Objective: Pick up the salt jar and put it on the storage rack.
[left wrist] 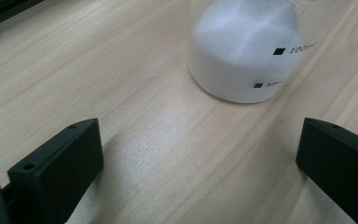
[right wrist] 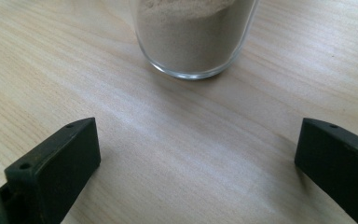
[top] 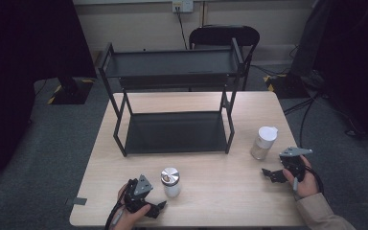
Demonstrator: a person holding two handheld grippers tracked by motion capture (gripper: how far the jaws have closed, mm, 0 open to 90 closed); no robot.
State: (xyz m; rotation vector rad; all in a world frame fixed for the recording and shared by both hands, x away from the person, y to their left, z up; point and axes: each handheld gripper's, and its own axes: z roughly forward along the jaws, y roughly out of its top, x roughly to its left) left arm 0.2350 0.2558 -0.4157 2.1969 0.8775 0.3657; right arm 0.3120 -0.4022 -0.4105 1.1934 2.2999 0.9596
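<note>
The only readable marks stand on the jar of white powder (left wrist: 244,51), seen in the left gripper view. On its clear wall there is a small black square with "100ml" beside it, cut a little by the curve of the glass. Lower down there is a second black square with a fainter mark that seems to read "50ml".

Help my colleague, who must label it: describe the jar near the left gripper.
On the wooden table, in front of the black two-tier rack, stand two jars. Yours is the jar with a silver lid, beside the left gripper; it holds white powder, whereas the white-capped jar holds tan.
</note>
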